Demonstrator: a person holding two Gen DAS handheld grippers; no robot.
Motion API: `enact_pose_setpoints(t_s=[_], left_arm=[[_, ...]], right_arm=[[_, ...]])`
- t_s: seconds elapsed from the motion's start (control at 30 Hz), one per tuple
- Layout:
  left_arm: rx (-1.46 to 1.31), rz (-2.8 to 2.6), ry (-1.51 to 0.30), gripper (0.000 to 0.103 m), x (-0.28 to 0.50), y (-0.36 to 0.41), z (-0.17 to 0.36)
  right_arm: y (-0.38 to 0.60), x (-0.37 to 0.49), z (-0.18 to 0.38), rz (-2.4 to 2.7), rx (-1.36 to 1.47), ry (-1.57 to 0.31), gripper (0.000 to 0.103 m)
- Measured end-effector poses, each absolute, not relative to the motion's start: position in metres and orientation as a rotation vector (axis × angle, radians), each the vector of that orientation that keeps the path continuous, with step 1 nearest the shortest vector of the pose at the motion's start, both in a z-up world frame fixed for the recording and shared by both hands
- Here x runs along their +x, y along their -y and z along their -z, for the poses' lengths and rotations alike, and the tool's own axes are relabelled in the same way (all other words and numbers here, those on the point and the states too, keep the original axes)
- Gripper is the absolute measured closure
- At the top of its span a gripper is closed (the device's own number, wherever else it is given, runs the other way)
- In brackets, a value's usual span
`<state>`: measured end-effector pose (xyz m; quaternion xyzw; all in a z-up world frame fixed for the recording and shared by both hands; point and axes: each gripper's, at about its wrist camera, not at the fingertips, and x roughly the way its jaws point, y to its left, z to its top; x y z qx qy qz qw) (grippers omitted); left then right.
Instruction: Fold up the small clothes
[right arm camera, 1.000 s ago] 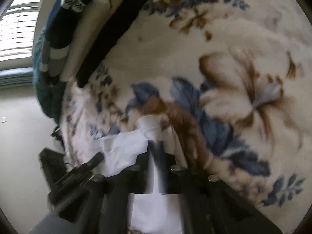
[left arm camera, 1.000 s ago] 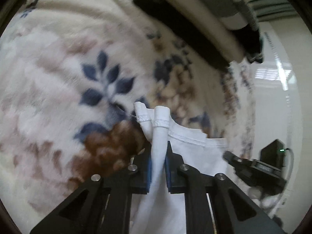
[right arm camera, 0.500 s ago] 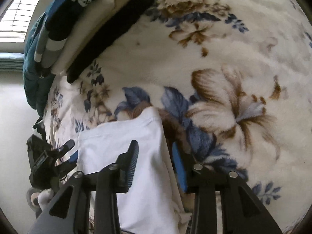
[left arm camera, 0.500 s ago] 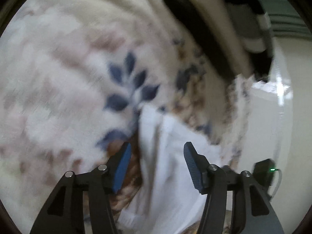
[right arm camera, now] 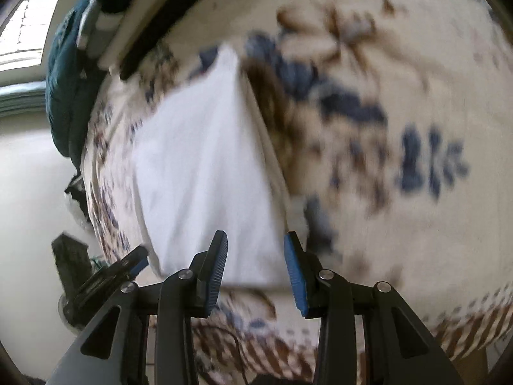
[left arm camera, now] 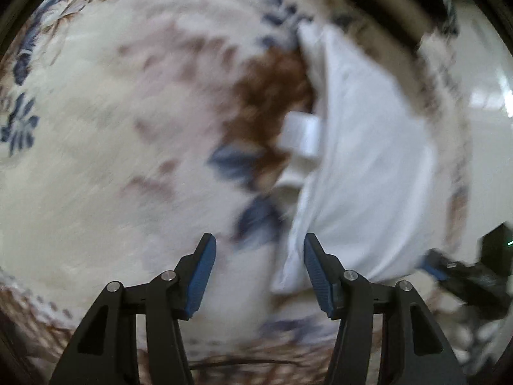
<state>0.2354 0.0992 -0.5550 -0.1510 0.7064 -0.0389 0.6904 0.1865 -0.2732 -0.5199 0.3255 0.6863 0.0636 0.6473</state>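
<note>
White garment (right arm camera: 205, 173) lies lengthwise ahead of the empty, half-open right gripper (right arm camera: 255, 269), nearer it than the empty, parted left gripper (left arm camera: 259, 272).

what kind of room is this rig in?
Probably a bedroom at home. The work surface is a plush floral blanket like a bedspread, with a white garment lying on it, a stack of folded clothes at its far edge and a bright window behind.
</note>
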Motion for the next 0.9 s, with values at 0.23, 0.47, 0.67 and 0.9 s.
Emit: enact_pose_setpoints(t_s=[0.23,0.47,0.67,0.9], left_arm=[[-0.548,-0.073,-1.579,0.050,0.211,-0.159,0.544],[-1.279,0.168,-1.572,0.050,0.195,-0.107,0.595],[-1.335,0.039,-1.499,0.050,0.195,-0.110,0.606],[-1.184,-0.089,-1.369,0.053,0.198,-0.148,0.576]], right_arm=[[0.270,0.161,0.524,-0.098,0.730,-1.557,0.064],[0.274,0.152,0.529,-0.150,0.863,-1.577,0.064],[0.271,0.147,0.578,-0.177,1.235,-1.585,0.064],[0.279,0.130,0.581,-0.036,1.317,-1.483,0.089]])
